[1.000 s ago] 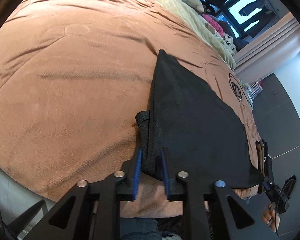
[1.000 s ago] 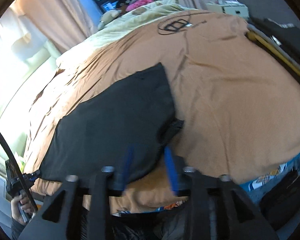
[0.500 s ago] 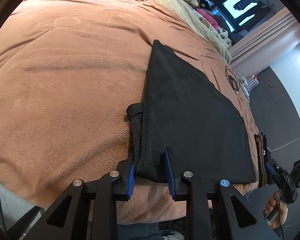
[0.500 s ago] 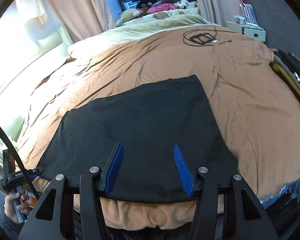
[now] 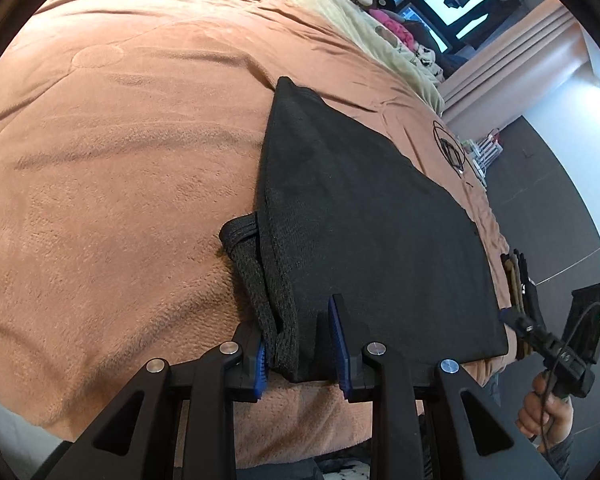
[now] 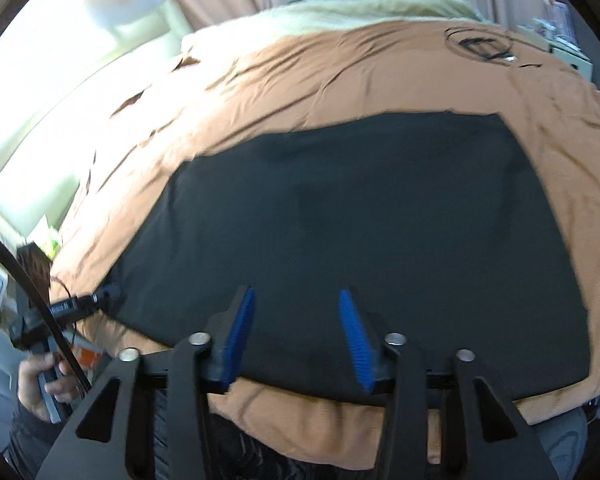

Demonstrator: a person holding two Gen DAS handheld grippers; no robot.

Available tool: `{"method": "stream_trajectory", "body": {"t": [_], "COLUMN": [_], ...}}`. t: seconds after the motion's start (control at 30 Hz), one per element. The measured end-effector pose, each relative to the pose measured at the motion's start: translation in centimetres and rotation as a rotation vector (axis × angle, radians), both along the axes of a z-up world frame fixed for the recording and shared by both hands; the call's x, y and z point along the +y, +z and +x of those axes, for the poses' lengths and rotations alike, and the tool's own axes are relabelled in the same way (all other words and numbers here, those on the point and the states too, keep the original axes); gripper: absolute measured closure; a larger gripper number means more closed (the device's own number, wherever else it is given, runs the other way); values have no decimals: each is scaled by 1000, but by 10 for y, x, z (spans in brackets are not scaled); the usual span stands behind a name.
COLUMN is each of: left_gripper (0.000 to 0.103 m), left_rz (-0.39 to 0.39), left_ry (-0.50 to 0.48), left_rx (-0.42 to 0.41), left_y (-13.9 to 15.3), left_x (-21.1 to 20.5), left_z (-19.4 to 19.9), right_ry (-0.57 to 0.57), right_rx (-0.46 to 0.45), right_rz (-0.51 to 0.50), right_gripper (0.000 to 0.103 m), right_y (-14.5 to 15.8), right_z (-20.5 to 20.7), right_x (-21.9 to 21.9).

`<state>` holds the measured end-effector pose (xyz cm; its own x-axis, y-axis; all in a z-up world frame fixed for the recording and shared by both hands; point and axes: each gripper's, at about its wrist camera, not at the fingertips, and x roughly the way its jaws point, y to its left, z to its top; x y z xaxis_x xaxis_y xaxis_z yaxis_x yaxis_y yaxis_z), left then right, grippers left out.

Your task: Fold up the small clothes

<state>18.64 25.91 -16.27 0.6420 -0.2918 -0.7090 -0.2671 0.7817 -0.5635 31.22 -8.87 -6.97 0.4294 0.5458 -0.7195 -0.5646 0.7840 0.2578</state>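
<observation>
A black garment (image 5: pixel 359 216) lies flat on the brown blanket (image 5: pixel 120 160), with a doubled hem along its left edge. My left gripper (image 5: pixel 298 328) is shut on the garment's near left corner, and the bunched hem sits against its left pad. In the right wrist view the same garment (image 6: pixel 379 208) fills the middle. My right gripper (image 6: pixel 296 294) hovers over its near edge. Its jaws are closing, the pads stand apart and press on nothing. Each view shows the other gripper at the garment's edge: the right gripper (image 5: pixel 539 328) and the left gripper (image 6: pixel 96 300).
A coiled black cable (image 6: pixel 479 44) lies on the blanket beyond the garment. A pale yellow cover (image 6: pixel 339 8) and soft toys are at the head of the bed. Folded clothes (image 5: pixel 513 276) are stacked at the bed's right edge. Curtains and a bright window are on the left.
My right gripper has left the garment's right corner and slid leftward along the near edge, its jaws narrowing. The left gripper has stayed at its corner. The garment now lies flatter.
</observation>
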Motion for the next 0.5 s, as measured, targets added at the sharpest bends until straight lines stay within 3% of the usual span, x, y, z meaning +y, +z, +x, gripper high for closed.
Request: {"method": "stream_trajectory", "body": {"t": [0.2,0.33,0.5], "left_gripper": [83,87,89], "left_rz": [-3,-14,-13], "left_ry": [-1,7,14], "left_rx": [15,20,20], "left_y": [0,1,2], "left_x": [0,0,-3], "left_z": [-3,-9,-15], "right_ry": [68,123,133], "right_rx": [46,72,26], "right_rz": [-71,-116,-183], "right_gripper": [80,83,88], "right_y": [-15,-24,-27], "right_z": [8,9,15], "right_x": [31,50,65]}}
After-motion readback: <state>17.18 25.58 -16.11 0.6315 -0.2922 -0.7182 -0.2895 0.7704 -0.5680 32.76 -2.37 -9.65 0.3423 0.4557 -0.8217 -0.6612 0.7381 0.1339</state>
